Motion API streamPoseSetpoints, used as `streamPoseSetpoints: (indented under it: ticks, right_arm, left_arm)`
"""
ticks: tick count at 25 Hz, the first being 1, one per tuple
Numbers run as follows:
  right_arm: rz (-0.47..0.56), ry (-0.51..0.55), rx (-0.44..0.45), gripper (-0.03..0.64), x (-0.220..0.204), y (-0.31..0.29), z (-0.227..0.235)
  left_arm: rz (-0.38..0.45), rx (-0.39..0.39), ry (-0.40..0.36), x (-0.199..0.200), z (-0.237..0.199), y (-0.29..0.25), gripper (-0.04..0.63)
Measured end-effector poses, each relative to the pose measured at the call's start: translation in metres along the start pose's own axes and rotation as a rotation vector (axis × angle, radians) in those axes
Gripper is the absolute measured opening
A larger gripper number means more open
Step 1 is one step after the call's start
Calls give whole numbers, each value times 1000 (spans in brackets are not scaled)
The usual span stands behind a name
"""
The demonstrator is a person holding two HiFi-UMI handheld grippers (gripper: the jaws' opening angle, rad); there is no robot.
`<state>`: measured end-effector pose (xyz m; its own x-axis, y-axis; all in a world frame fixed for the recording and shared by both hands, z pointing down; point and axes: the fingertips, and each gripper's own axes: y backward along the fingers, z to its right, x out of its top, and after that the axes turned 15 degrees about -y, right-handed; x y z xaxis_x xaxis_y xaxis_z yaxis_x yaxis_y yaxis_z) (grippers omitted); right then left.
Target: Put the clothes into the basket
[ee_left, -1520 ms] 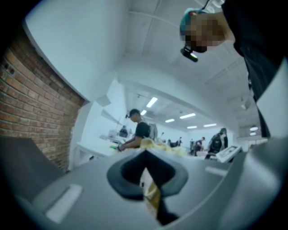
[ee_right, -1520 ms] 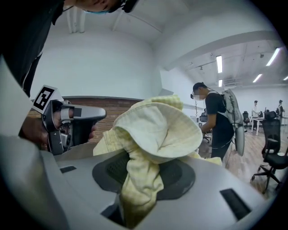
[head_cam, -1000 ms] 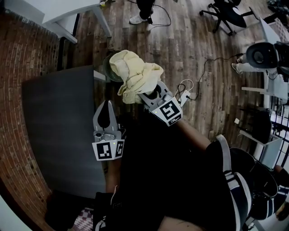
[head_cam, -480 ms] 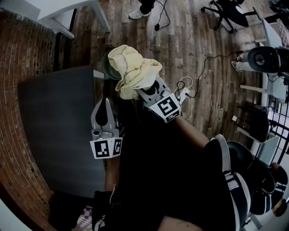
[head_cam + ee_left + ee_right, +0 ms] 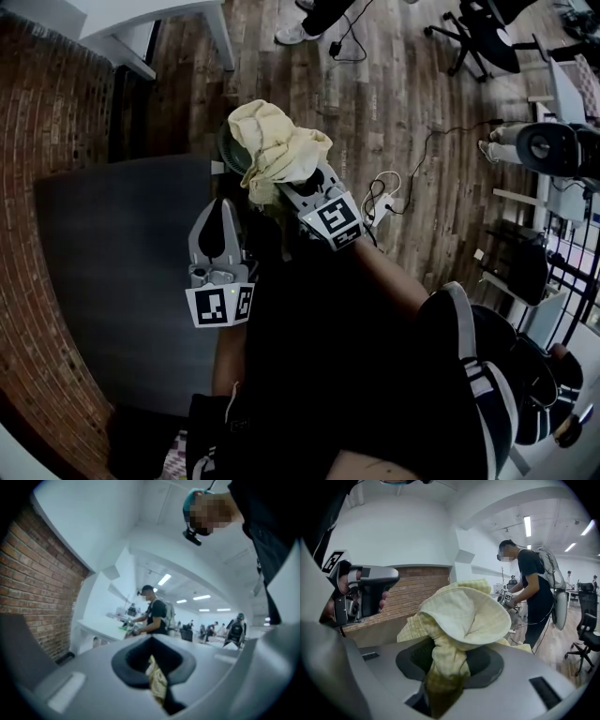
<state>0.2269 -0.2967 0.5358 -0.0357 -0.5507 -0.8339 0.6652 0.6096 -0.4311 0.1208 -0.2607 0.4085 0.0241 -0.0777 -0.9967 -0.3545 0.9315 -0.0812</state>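
Observation:
A pale yellow cloth (image 5: 274,150) hangs bunched from my right gripper (image 5: 284,190), which is shut on its lower folds; the same cloth (image 5: 461,620) fills the right gripper view, pinched between the jaws (image 5: 446,670). Behind the cloth shows the rim of a dark green round basket (image 5: 223,142) on the floor by the table's far edge. My left gripper (image 5: 223,214) stands to the left over the grey table (image 5: 122,281), jaws together. In the left gripper view a thin yellowish sliver (image 5: 157,681) shows in the slit between them; I cannot tell what it is.
A brick wall (image 5: 66,103) runs along the left. A white table (image 5: 141,23) stands at the far left. On the wooden floor lie cables and a power strip (image 5: 382,199). An office chair (image 5: 478,37) and a person's shoes (image 5: 298,34) are beyond.
The right gripper has carried the yellow cloth a little left, further over the dark basket. The left gripper has shifted along with it and stays shut.

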Motion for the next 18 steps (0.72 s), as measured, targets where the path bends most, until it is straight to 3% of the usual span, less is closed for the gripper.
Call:
streamPoseSetpoints:
  ticks: [12, 18]
  right_arm:
    - [-194, 16, -42, 173, -26, -110, 38]
    - [-386, 13, -74, 225, -72, -154, 57]
  left_arm:
    - [-76, 40, 66, -29, -61, -39, 5]
    - [-118, 68, 94, -43, -81, -43, 5]
